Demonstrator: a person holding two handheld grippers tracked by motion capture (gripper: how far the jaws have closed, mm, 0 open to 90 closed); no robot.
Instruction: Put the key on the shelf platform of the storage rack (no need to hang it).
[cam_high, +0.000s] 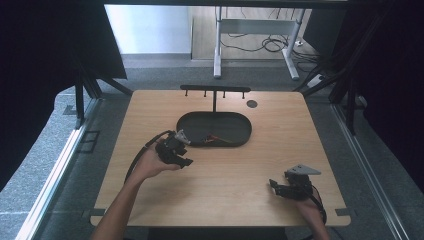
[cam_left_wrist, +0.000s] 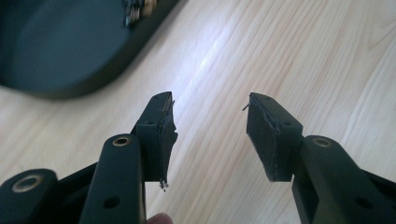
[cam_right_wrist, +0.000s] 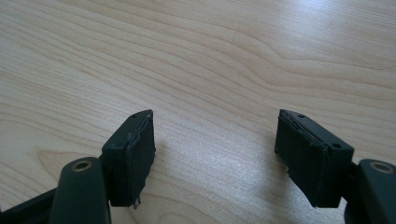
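Ahead-left of left gripper (cam_high: 186, 161), jaws parted, empty: dark oval tray (cam_high: 190, 131), long axis crosswise, small item (cam_high: 217, 139) inside. Right gripper (cam_high: 273, 185) released, empty, well apart; left nearer.

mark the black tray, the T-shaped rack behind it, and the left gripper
black tray (cam_high: 200, 121), high view, bare floor of the tray.
T-shaped rack (cam_high: 215, 88), high view, its crossbar.
left gripper (cam_left_wrist: 210, 123), left gripper view, midway between its open jaws.

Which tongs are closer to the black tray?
The left tongs. They sit right beside the tray's near left edge, open. The right tongs are off near the table's front right corner, also open.
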